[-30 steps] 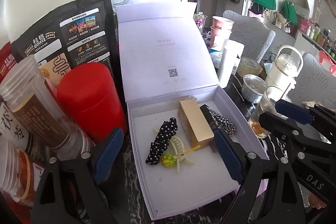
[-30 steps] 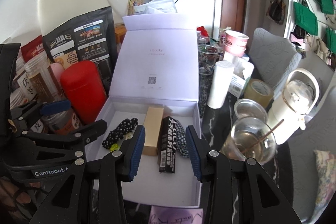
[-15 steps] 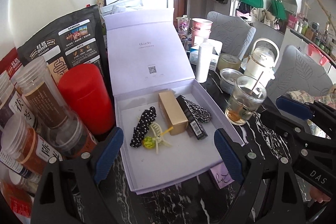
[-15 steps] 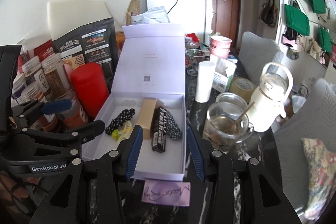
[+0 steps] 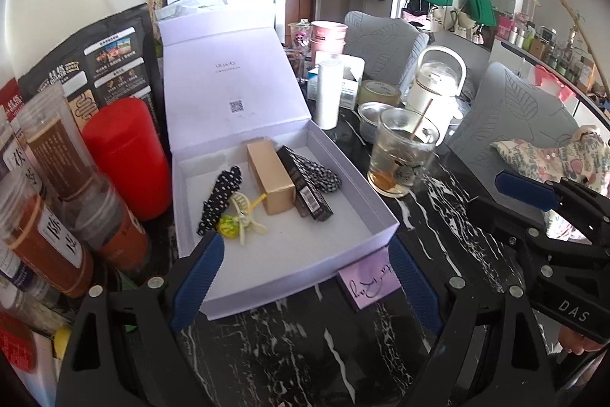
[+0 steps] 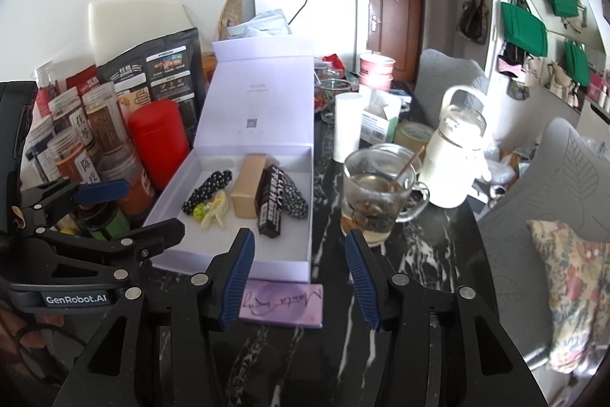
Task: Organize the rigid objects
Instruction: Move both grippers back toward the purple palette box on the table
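An open white box (image 5: 377,201) (image 6: 179,185) stands on the black marble table with its lid upright. In it lie a gold carton (image 5: 270,178) (image 6: 248,191), a black carton (image 5: 305,185) (image 6: 270,203), two polka-dot hair pieces (image 5: 221,193) (image 6: 295,197) and a pale hair clip (image 5: 244,212). A purple card (image 5: 368,279) (image 6: 282,304) lies in front of the box. My left gripper (image 5: 305,275) is open wide short of the box's near wall. My right gripper (image 6: 299,264) hovers over the card, its jaws opening, holding nothing.
A red canister (image 5: 126,155) and several labelled jars (image 5: 57,178) crowd the box's left side. To its right stand a glass mug of tea (image 6: 373,193), a white paper roll (image 6: 347,126) and a white jug (image 6: 453,155). A patterned cushion (image 6: 572,285) lies far right.
Both grippers have drawn back from the box toward the near side of the table. The purple card has come into view. The right jaws stand wider than before.
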